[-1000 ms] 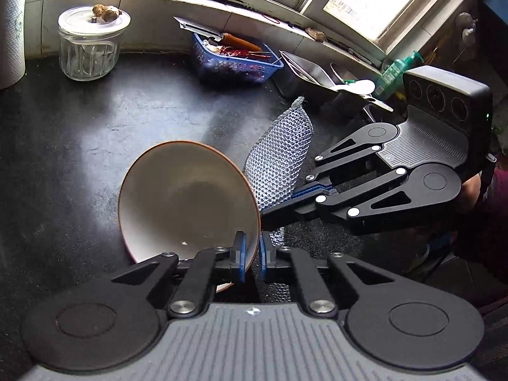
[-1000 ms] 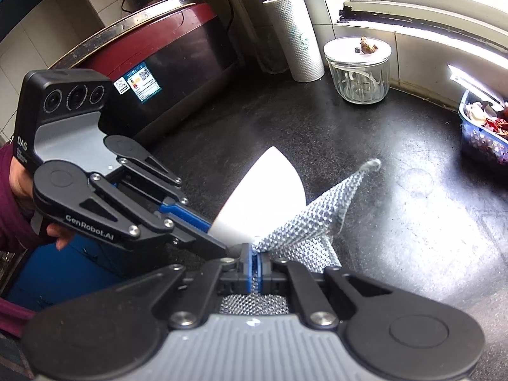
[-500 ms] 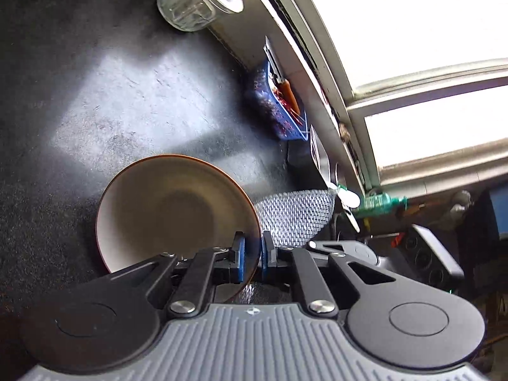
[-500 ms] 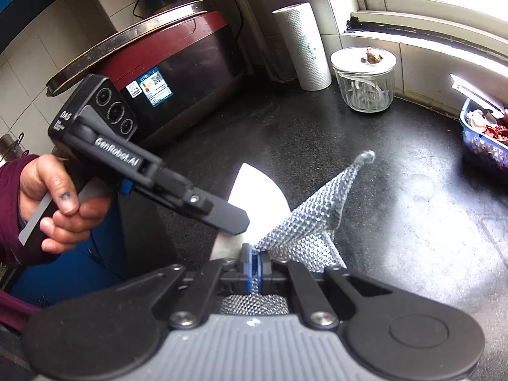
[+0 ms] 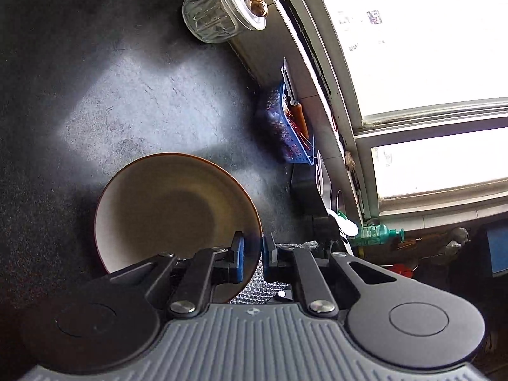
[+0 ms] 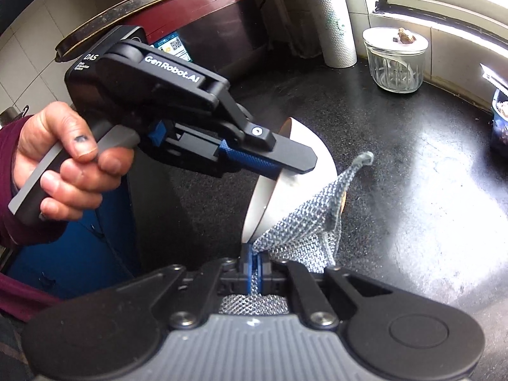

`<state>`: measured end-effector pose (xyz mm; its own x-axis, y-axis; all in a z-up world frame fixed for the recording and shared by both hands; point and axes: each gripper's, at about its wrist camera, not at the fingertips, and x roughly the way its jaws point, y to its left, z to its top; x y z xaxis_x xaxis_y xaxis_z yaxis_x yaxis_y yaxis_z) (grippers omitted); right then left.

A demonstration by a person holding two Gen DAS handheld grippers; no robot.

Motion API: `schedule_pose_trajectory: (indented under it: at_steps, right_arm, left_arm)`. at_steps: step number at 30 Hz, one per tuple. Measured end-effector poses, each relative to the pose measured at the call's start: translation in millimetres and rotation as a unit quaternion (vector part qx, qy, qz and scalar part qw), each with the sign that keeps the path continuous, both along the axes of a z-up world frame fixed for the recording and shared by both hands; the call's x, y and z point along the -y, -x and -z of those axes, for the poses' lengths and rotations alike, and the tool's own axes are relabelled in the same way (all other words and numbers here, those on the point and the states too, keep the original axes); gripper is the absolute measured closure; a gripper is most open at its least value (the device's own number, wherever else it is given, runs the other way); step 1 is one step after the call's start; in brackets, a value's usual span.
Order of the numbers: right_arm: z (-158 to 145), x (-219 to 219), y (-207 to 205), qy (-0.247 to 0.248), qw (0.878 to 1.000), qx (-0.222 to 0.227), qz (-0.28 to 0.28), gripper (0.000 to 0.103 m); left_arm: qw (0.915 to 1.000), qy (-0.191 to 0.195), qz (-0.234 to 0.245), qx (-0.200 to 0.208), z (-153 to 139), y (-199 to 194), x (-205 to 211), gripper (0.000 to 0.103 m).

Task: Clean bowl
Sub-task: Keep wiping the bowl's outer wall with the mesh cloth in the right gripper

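A bowl (image 5: 171, 209), cream inside with a brown rim, is tilted on its side above the black counter (image 5: 143, 95). My left gripper (image 5: 252, 254) is shut on its near rim, one pad inside and one outside. In the right wrist view the bowl (image 6: 312, 158) shows its white outside, and the left gripper (image 6: 298, 162) clamps the top of it. My right gripper (image 6: 253, 273) is shut on a silver mesh cloth (image 6: 304, 231), which drapes against the bowl's lower outer wall. From the left wrist view only a patch of the cloth (image 5: 260, 289) shows, behind the rim.
A lidded glass jar (image 6: 395, 60) and a paper towel roll (image 6: 330, 22) stand at the back of the counter. A blue basket (image 5: 285, 127), metal trays and a green bottle (image 5: 374, 231) line the window wall. A red cooker (image 6: 190, 25) sits behind a hand (image 6: 63, 158).
The left gripper has rolled, turning the bowl with it, and now sits closer over the right gripper. The cloth now rests against the bowl's outside. Both grips are unchanged.
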<state>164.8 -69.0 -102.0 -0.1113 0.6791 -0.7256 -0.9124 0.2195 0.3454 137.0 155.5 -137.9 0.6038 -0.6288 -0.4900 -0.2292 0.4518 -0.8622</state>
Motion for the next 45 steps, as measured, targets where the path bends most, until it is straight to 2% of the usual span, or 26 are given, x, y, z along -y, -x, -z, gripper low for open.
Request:
schedule_pose_trajectory:
  at_steps: [4,8,11,13,20,22,25,29,31,33,36,38,42,45]
  right_arm:
    - [0.2,1.7,-3.1,-0.001,1.000,0.000,0.003,0.100]
    - [0.6,1.5,-5.8,0.000,1.000,0.001,0.005,0.100]
    - [0.4,1.2,-9.7,-0.002,1.000,0.001,0.009,0.100]
    - [-0.1,0.9,-12.3,-0.003,1.000,0.001,0.011,0.100]
    - [-1.0,0.2,-21.3,-0.005,1.000,0.006,0.016,0.100]
    - [-2.1,0.2,-23.4,-0.007,1.000,0.008,0.017,0.100]
    - [-4.3,-0.6,-26.5,-0.009,1.000,0.013,0.019,0.100]
    - [-6.0,-2.6,-27.9,-0.008,1.000,0.021,0.018,0.100]
    - [-6.2,-2.7,-28.2,-0.008,1.000,0.022,0.019,0.100]
    - [-6.4,-1.9,-28.2,-0.009,0.999,0.024,0.021,0.100]
    - [-5.9,-0.8,-29.6,-0.009,0.999,0.027,0.025,0.100]
    - [-5.7,0.7,-31.0,-0.010,0.999,0.026,0.028,0.100]
    - [-7.0,3.6,-31.1,-0.012,0.999,0.027,0.028,0.100]
    - [-8.2,5.3,-29.3,-0.015,0.999,0.025,0.025,0.100]
  left_arm:
    - [0.9995,-0.021,0.022,0.003,-2.8,-2.7,3.7,0.092]
    - [0.9955,-0.076,0.055,0.011,-12.3,-4.2,13.1,0.091]
    - [0.9886,-0.123,0.085,0.018,-18.9,-4.7,21.3,0.091]
    - [0.9798,-0.163,0.112,0.032,-26.1,-3.0,28.1,0.090]
    - [0.9520,-0.243,0.174,0.067,-39.8,4.1,39.0,0.089]
    - [0.9408,-0.270,0.189,0.079,-43.2,6.7,43.2,0.089]
    - [0.9304,-0.293,0.201,0.091,-46.2,8.4,48.4,0.089]
    - [0.9257,-0.302,0.203,0.103,-47.7,9.2,51.3,0.090]
    - [0.9267,-0.303,0.198,0.100,-48.0,9.6,51.8,0.093]
    - [0.9348,-0.287,0.189,0.088,-45.5,8.5,49.1,0.096]
    - [0.9576,-0.226,0.165,0.070,-39.3,8.4,37.8,0.097]
    - [0.9678,-0.195,0.147,0.061,-36.7,9.3,32.9,0.097]
    - [0.9859,-0.132,0.096,0.037,-28.2,12.4,22.0,0.096]
    - [0.9941,-0.093,0.051,0.022,-20.9,14.1,13.7,0.096]
